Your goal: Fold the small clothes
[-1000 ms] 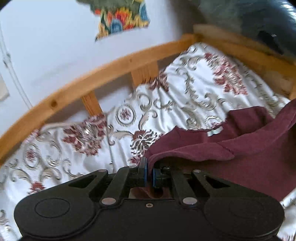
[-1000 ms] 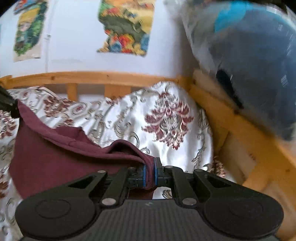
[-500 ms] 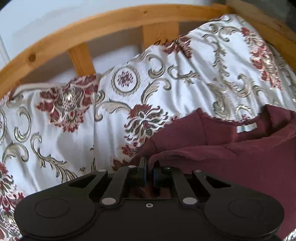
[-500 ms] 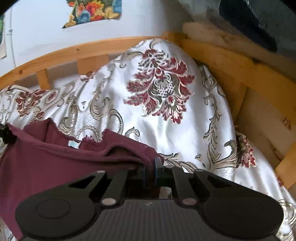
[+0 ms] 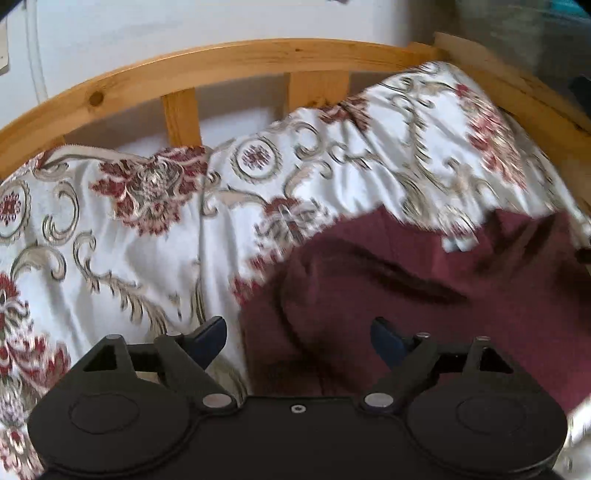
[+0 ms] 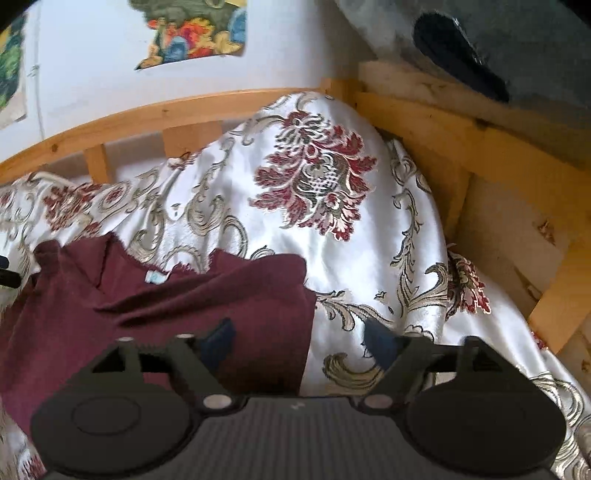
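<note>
A small maroon garment lies on a white bedspread with red and gold flowers. Its upper edge is folded over, with a pale label near the neckline. My left gripper is open and empty, its jaws spread over the garment's left edge. My right gripper is open and empty, over the garment's right edge; its left finger is above the cloth, its right finger above the bedspread.
A wooden bed rail with slats runs along the far side, and another rail along the right. A white wall with colourful pictures is behind. A dark bagged bundle sits at the upper right.
Both grippers were shut on the garment's folded edge and lowered it to the bed. Both have now opened and let go, and the garment lies on the bedspread.
</note>
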A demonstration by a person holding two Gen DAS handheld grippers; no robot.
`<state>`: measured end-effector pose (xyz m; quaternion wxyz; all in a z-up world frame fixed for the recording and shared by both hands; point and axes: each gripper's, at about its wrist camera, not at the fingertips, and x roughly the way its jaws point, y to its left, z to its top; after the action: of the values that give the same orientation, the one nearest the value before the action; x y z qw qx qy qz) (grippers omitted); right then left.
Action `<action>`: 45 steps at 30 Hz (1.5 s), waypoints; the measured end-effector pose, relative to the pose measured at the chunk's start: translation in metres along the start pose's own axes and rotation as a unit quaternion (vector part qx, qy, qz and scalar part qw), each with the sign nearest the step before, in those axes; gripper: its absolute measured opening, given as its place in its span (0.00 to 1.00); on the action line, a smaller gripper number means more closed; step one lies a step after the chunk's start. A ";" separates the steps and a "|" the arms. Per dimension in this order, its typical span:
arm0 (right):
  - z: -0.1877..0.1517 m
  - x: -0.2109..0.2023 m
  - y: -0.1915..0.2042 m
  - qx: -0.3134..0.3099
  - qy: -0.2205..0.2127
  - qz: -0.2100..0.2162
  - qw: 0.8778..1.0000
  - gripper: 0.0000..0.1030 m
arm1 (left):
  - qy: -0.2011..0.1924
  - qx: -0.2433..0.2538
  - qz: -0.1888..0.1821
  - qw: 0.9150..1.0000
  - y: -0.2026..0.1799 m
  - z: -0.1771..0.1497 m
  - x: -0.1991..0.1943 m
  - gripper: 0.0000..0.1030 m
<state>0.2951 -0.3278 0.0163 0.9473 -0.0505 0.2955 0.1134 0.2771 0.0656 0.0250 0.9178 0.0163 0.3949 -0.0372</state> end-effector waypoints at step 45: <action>-0.043 -0.041 0.023 -0.037 -0.040 -0.081 0.995 1.00 | -0.059 -0.145 0.016 0.988 0.010 -0.103 -0.048 0.71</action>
<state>0.2332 -0.3196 0.0040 0.9619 -0.1049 0.2477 0.0493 0.1704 0.0839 -0.0113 0.9327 -0.1131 0.3406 0.0341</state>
